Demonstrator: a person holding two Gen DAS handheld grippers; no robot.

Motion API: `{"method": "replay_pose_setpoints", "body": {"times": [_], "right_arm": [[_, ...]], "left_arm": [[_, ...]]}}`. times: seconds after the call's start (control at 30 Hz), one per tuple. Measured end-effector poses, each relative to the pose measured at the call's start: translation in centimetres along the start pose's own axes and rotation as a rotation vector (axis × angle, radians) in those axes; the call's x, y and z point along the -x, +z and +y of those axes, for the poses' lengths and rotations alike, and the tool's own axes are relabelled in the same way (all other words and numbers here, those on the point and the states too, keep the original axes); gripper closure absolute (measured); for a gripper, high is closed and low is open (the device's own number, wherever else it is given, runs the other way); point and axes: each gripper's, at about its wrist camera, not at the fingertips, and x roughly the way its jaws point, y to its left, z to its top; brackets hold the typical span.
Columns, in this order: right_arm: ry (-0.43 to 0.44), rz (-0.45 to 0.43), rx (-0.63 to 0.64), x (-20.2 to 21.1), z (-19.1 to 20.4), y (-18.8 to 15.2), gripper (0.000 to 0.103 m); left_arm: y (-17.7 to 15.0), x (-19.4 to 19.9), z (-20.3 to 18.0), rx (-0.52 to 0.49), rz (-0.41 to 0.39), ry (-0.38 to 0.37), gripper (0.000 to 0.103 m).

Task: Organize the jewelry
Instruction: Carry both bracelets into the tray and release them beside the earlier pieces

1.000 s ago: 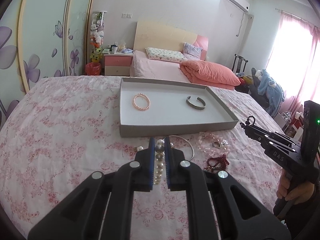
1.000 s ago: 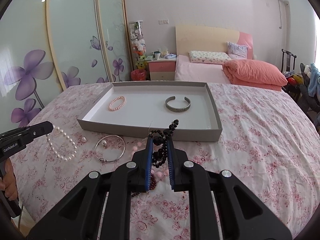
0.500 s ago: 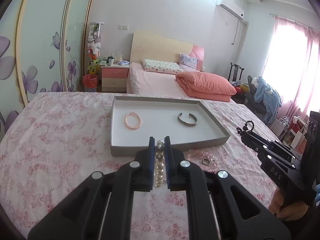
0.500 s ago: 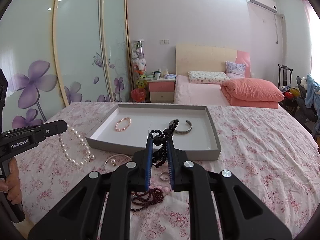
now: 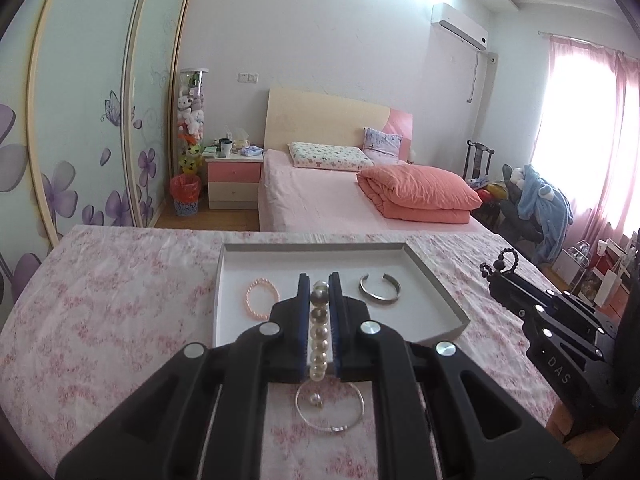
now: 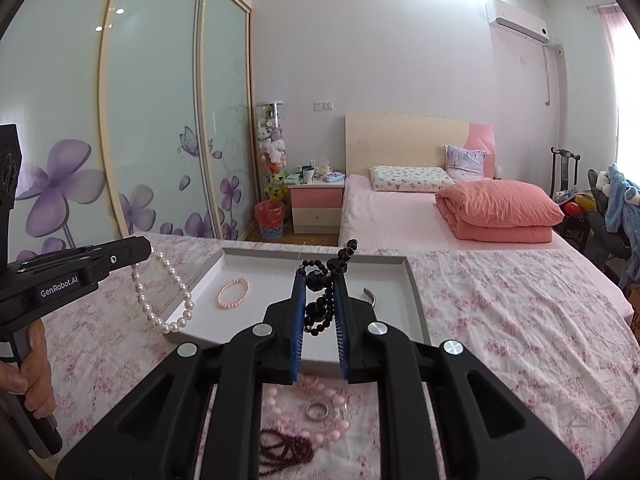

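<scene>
Floral bedspread [image 5: 100,312] bears grey tray [image 5: 436,276], silver bangle [image 5: 330,408], ring [image 6: 318,411], bead strands [image 6: 286,450].

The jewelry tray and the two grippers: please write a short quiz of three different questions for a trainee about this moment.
1. True or false: the left gripper is shut on the white pearl strand.
2. Which pieces lie in the gray tray?
A. pink bead bracelet and silver cuff
B. a watch and a ring
C. nothing
3. Fill in: the right gripper holds the ____ bead strand between its fingers.

Key: 1 true; 2 A; 3 black. On the floral cloth, outside the tray, lie a thin silver bangle, a ring and dark red beads.
</scene>
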Motion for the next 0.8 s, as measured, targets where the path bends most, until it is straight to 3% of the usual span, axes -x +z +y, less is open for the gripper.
{"method": "replay_pose_setpoints", "body": {"times": [0.33, 0.8], "right_arm": [[-0.022, 0.005, -0.002, -4.4, -0.9, 1.5, 0.088], [-0.03, 0.16, -0.072, -13.7, -2.2, 1.0, 0.088]], "left_arm": [[2.0, -4.8, 0.7, 0.013, 0.011, 0.02, 0.093], [2.7, -13.4, 3.6, 0.066, 0.107, 0.067, 0.093]]}}
